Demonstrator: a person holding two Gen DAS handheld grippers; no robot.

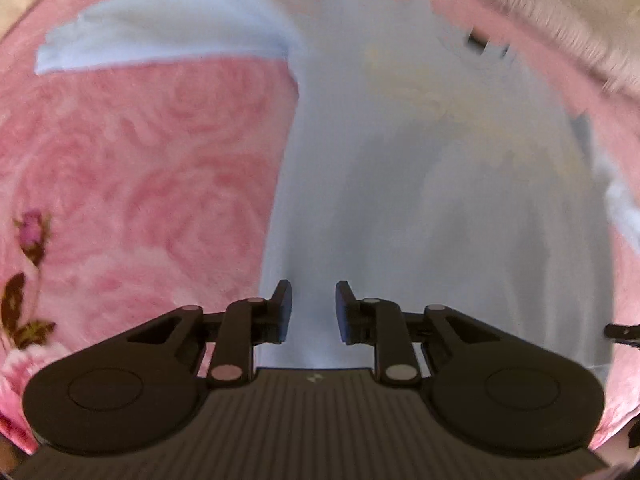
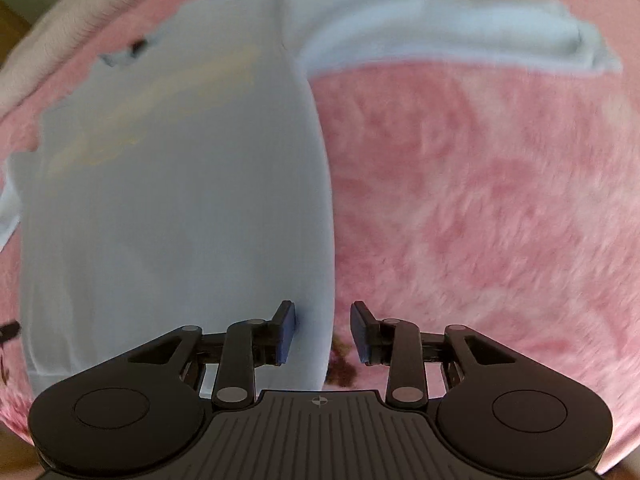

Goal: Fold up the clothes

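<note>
Both grippers, left gripper (image 1: 313, 310) and right gripper (image 2: 323, 332), gape empty above the pale-blue shirt (image 1: 420, 200).

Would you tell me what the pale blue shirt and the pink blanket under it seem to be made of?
Pale blue shirt: probably thin matte knit cotton, lying smooth with soft creases. Pink blanket: likely plush fleece, its surface fuzzy with a rose pattern.

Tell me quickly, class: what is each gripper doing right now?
Left gripper: open, holding nothing, over the light blue shirt.
Right gripper: open, holding nothing, straddling the shirt's side edge.
</note>
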